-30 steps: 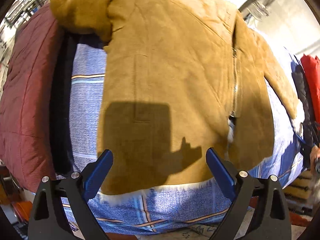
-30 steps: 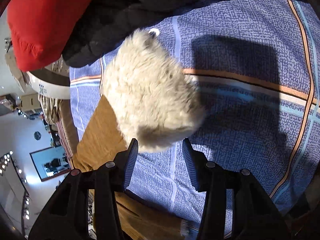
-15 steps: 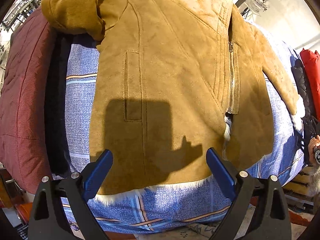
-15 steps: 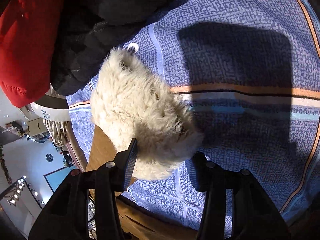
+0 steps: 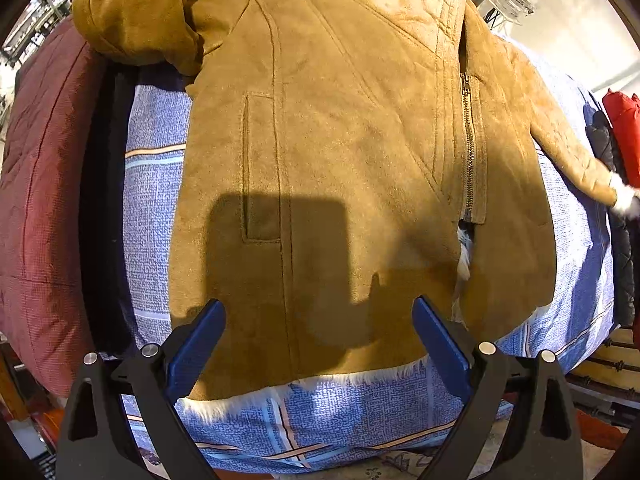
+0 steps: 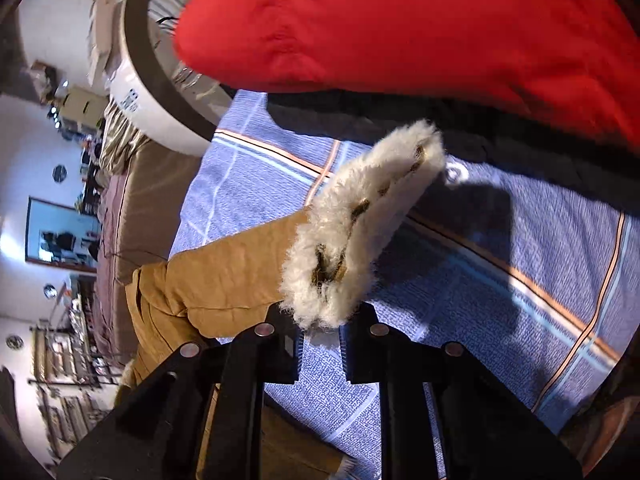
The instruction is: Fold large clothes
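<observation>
Blue plaid bed sheet covers the whole work surface, no containers in view. One tan suede jacket lies flat on it, zipped front up, hem toward the left camera; one zipper, one welt pocket. Its far sleeve is bunched at top left. One maroon quilted coat sits along the sheet's left edge, one red garment on a black one at the right edge. Left gripper hangs over the hem, jaws spread wide, nothing between them. Right gripper is closing on the fleece cuff of the jacket's near sleeve, the cuff pinched between the fingers. Versus a second ago: cuff lay flat on the sheet with open jaws astride it; now it's lifted clear and stands on edge, sleeve stretched out sideways from the jacket. Left view: jacket now shows more of its body, gripper unchanged.
</observation>
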